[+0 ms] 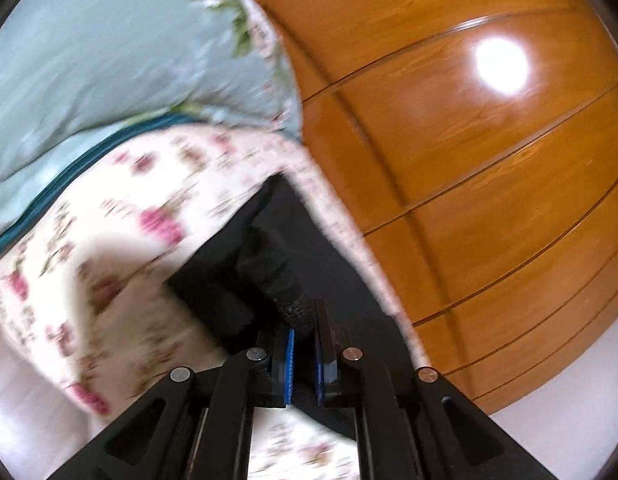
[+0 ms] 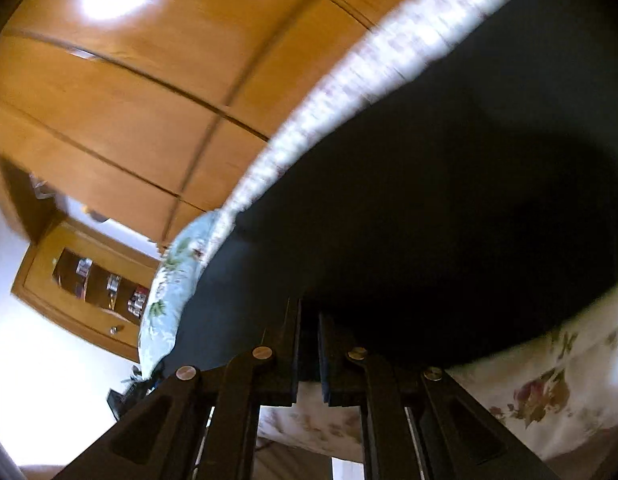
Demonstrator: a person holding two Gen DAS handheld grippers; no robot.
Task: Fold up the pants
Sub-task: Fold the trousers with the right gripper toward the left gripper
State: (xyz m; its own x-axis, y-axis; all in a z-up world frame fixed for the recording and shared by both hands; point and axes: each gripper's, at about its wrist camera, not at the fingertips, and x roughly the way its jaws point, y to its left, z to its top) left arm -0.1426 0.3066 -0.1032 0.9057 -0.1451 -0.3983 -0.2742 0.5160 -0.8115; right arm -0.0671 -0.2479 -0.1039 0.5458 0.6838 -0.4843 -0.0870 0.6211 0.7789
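The black pants (image 1: 269, 248) lie on a floral bedsheet (image 1: 121, 216) in the left wrist view. My left gripper (image 1: 305, 320) is shut on a bunched ribbed edge of the pants. In the right wrist view the pants (image 2: 449, 200) fill the middle and right as a broad dark sheet lifted in front of the camera. My right gripper (image 2: 309, 316) is shut on the pants' edge. Both views are motion-blurred.
A glossy wooden wardrobe (image 1: 489, 140) rises beyond the bed's edge and also shows in the right wrist view (image 2: 149, 80). A pale green pillow (image 1: 109, 60) lies at the bed's far side. A wooden cabinet with glass door (image 2: 93, 280) stands at the left.
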